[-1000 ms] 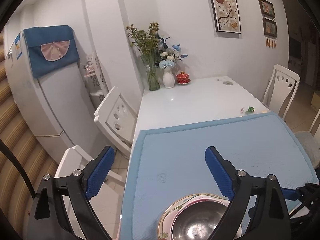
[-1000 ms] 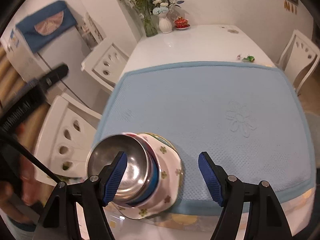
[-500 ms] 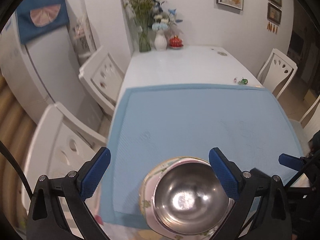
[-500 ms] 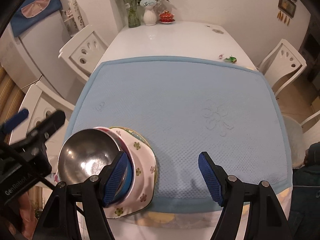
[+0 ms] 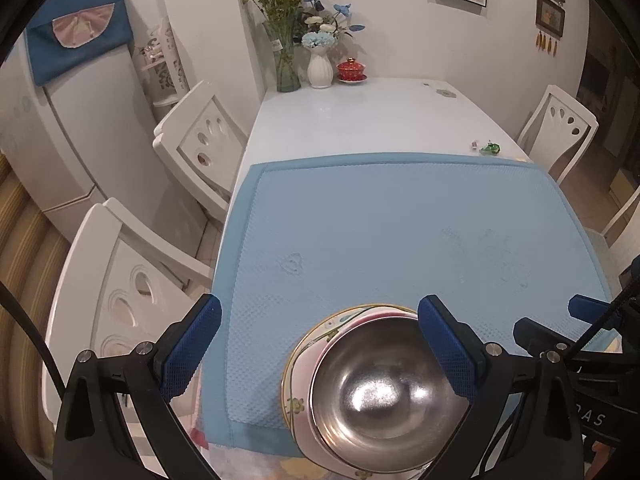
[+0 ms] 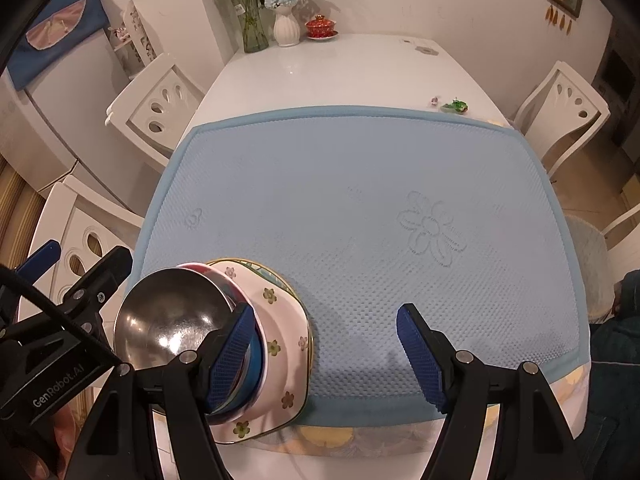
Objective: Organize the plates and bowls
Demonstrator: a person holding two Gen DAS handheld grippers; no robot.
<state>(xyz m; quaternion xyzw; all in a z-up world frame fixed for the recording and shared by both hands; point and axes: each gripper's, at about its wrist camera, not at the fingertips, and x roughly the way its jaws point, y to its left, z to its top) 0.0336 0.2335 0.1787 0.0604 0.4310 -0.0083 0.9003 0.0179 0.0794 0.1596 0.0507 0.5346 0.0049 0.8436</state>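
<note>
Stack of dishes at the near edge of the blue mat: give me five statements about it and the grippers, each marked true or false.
1. The shiny steel bowl sits on top of the stack. True.
2. The floral-patterned plate lies beneath the bowls. True.
3. The right gripper is clamped shut on the steel bowl. False: its jaws are wide open, holding nothing.
4. The stack stands at the middle of the light blue textured mat. False: it sits at the mat's near-left corner.
5. The left gripper is open. True.
</note>
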